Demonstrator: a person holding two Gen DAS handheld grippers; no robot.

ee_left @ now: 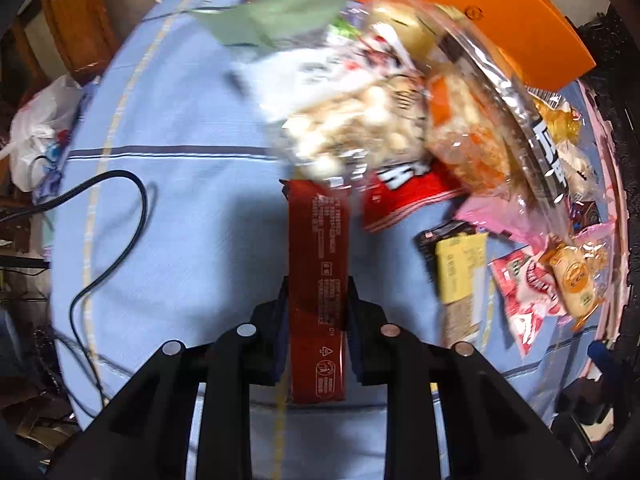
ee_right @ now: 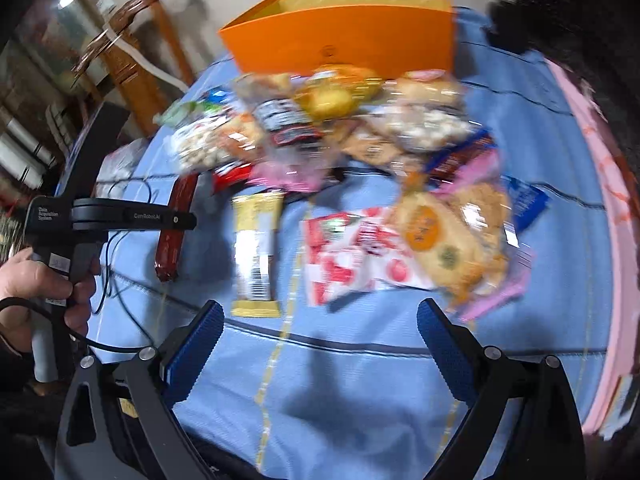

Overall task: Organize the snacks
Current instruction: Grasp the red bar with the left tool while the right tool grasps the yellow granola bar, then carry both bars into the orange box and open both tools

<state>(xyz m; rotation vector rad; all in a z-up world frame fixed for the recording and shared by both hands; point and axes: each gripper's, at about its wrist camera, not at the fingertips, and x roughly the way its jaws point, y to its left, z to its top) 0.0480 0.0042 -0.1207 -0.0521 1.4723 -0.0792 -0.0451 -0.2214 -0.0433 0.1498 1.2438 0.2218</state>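
I see the red stick (ee_left: pixel 318 280), a long dark-red wrapped snack with small print, flat on the blue cloth (ee_left: pixel 180 220), its far end just under the snack pile (ee_left: pixel 380 120). The pile, mixed clear and foil bags, lies against the near wall of the orange box (ee_right: pixel 348 40), which stands open-topped. Nearer than the pile lie a yellow bar (ee_right: pixel 256 252), a red-white pack (ee_right: pixel 348 256) and a biscuit bag (ee_right: pixel 440 240).
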